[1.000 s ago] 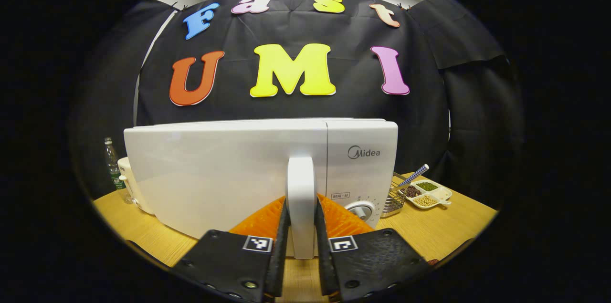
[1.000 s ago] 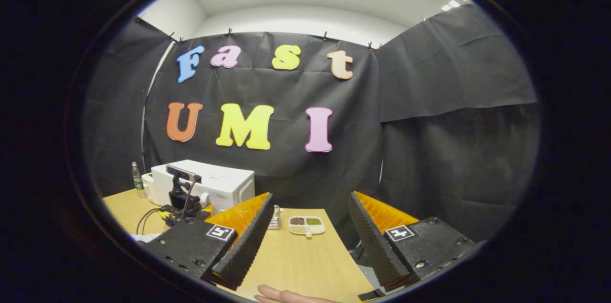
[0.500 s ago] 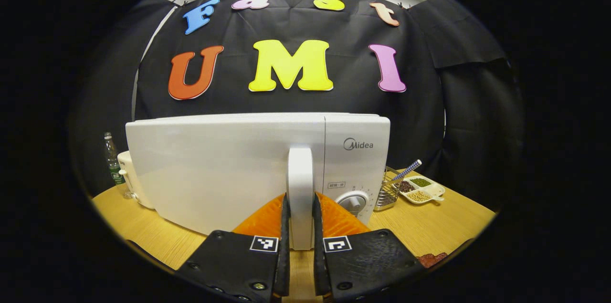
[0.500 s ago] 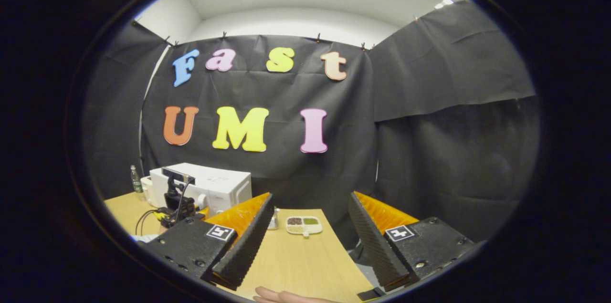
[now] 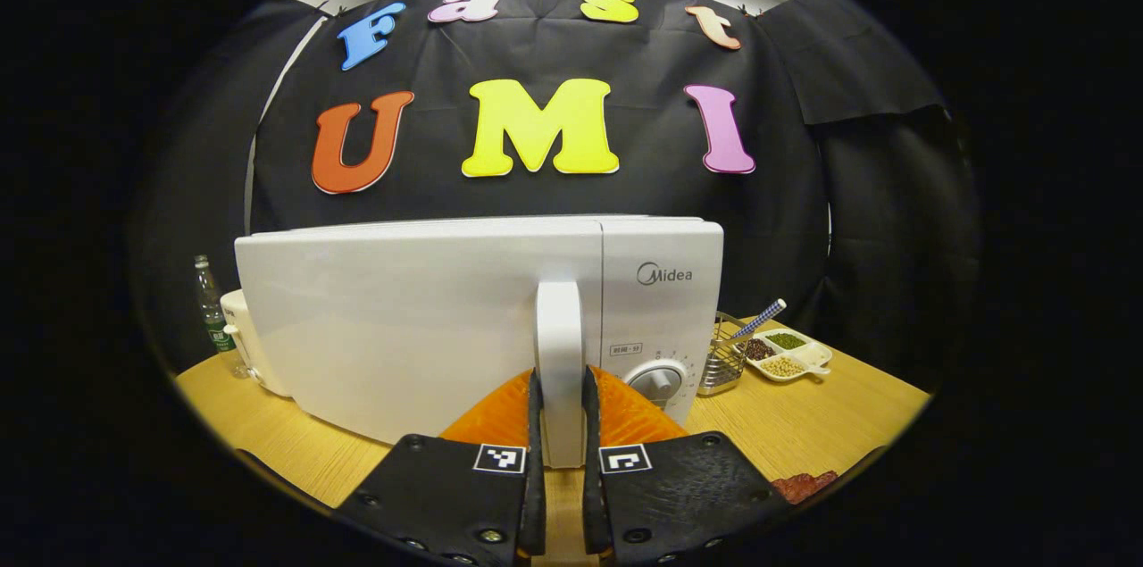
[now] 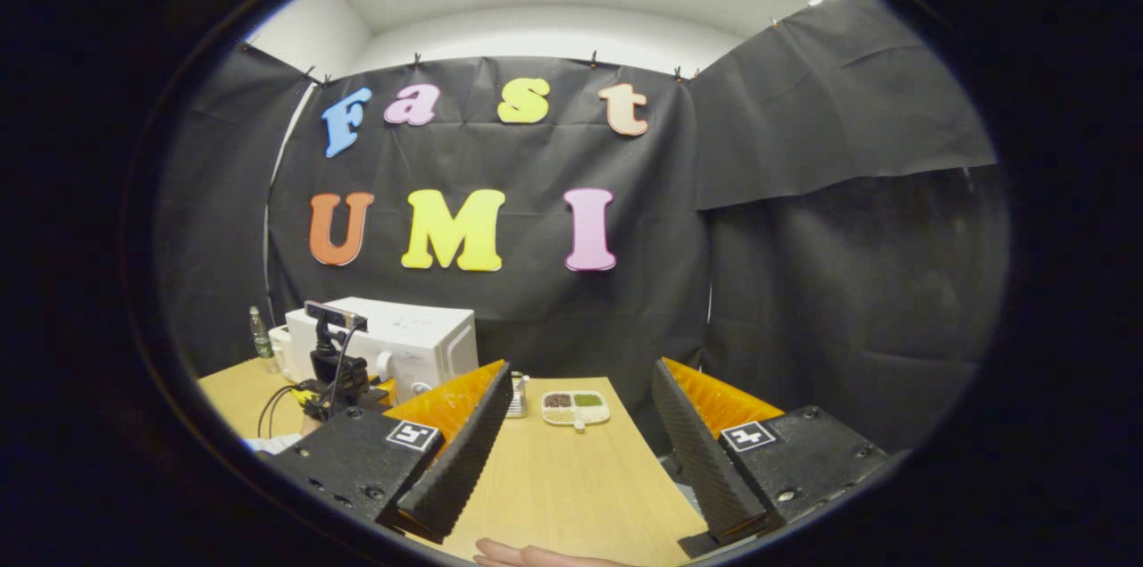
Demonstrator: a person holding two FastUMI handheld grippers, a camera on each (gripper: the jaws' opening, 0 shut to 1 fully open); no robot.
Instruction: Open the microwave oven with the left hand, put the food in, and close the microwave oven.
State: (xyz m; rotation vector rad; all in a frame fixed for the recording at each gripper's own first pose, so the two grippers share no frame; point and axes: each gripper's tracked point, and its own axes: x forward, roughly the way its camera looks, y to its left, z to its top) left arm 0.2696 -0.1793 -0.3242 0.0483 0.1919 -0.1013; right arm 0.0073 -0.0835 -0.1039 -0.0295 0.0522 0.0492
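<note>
Closing further since a second ago, the left gripper (image 5: 561, 469) now clamps both fingers on the handle (image 5: 560, 344) of the microwave (image 5: 464, 317), whose door looks shut. That microwave sits on the far left of the wooden table (image 5: 804, 424). I judge the handle stiff and smooth, best held low and pulled in an arc, since the door swings on a hinge. Food (image 5: 804, 487), reddish, lies at the near right edge. The right gripper (image 6: 580, 451) hangs wide and empty over bare tabletop, black cloth behind.
</note>
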